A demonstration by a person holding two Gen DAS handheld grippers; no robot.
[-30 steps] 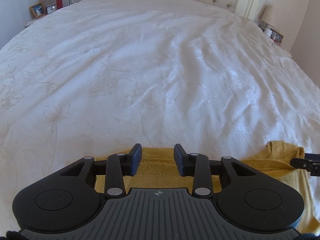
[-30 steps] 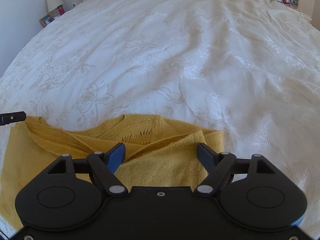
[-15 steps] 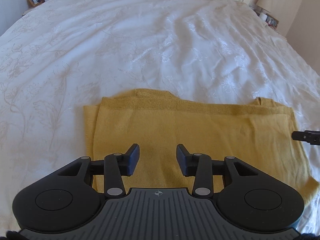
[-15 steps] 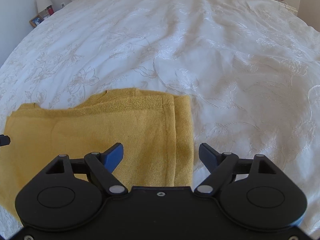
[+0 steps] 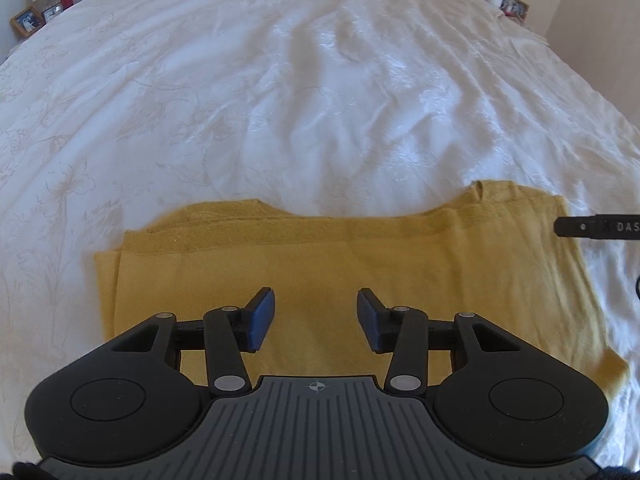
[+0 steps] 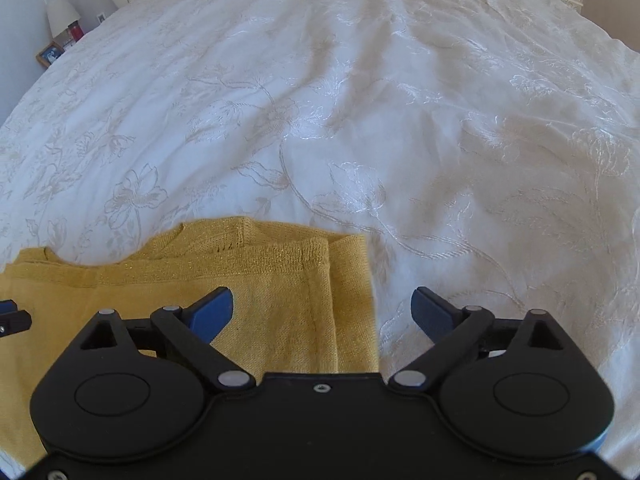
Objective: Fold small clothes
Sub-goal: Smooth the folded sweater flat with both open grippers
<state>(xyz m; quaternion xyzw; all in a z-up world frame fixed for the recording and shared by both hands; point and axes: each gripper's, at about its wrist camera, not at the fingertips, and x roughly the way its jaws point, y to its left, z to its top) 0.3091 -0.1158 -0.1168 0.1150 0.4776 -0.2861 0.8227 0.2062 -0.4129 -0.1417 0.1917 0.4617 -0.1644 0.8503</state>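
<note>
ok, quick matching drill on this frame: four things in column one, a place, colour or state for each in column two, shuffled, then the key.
Column one:
1. yellow knit top
2. bedspread
3. left gripper
4. right gripper

Column two:
A. white, with a stitched flower pattern
B. jaws open, both pads over yellow fabric, holding nothing
C. folded flat on the bed
D. jaws wide, one pad over fabric, the other over the white cover

Pairs: 1-C, 2-A, 3-B, 4-D. Both grippers' jaws have just been opening, with nothing clamped between them.
</note>
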